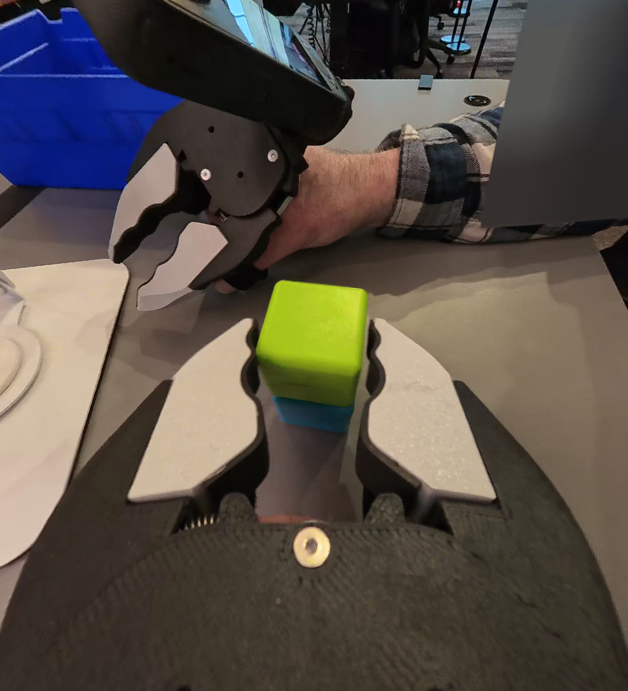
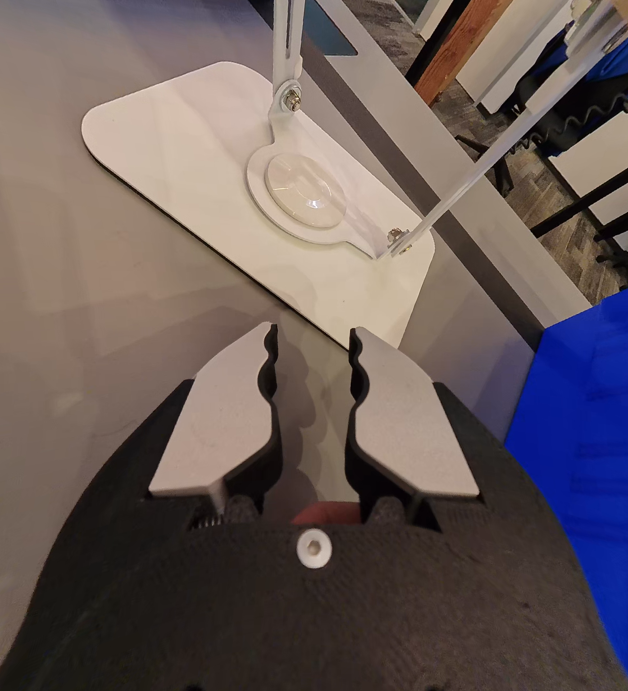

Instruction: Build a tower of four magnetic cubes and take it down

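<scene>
Left wrist view: left gripper clamped on green cube, stacked atop blue cube on grey table. Right gripper beyond, tilted down, jaws parted, empty; hand low near tabletop. White stand base ahead.

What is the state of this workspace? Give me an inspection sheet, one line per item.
Surface: grey table, matte, nothing spilled.
Job's things: green cube stacked on blue cube; only these two cubes show.
Clutter: white stand base with clear dome on the table; blue bin at the table's edge.
Grippers: left tool has a finger on each side of the green cube, seemingly gripping it; right tool open and empty, held by a hand beyond the stack.
Cables: coiled cords on the floor in the background only.
Surroundings: office carpet, chair bases, other desks.
</scene>
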Demonstrator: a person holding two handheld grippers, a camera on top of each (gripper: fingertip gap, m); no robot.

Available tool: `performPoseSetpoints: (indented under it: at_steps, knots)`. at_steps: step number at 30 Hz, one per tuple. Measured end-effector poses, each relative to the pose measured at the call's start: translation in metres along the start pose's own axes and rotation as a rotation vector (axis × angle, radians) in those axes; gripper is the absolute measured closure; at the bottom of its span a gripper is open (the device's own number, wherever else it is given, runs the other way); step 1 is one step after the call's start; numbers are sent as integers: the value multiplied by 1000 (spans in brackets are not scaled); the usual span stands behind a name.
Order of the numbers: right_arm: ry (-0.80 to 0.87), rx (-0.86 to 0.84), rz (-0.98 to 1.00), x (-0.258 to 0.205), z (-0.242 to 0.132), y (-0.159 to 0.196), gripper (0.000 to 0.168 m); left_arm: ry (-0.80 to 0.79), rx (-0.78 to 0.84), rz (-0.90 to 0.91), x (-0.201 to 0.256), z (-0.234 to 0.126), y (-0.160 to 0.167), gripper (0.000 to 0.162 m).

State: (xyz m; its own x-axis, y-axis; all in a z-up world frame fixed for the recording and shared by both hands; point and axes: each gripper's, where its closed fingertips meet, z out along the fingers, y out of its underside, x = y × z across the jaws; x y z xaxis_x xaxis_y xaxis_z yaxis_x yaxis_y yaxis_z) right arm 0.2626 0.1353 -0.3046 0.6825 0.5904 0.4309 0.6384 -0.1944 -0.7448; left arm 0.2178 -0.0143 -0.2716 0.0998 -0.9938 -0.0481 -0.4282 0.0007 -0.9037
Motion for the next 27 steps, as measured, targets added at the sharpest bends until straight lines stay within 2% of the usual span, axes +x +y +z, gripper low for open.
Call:
performPoseSetpoints:
  at_steps: [1,7,9,12,17,21,22,24,27]
  knots:
    - [0,0,0,0,0,0,132,-13,12,3,-2,-2,-1,100]
    - [0,1,-1,0,0,0,132,-31,9,30,-6,-15,-8,87]
    - [0,1,-1,0,0,0,132,-54,14,46,-11,-28,-13,86]
    - [0,1,-1,0,0,0,132,-181,-6,121,-37,-66,-22,87]
    - [0,-3,-5,-1,0,0,132,-488,-103,215,-117,-165,-38,97]
    - [-1,-5,-8,-1,0,1,132,-720,-313,329,-190,-232,-37,107]
    - [0,-4,-8,-1,0,0,132,-716,-373,335,-205,-240,-31,109]
    - [-1,-4,-8,-1,0,0,132,-691,-485,290,-239,-255,-10,102]
    - [-1,-4,-9,-1,0,0,132,-635,-604,242,-287,-272,27,102]
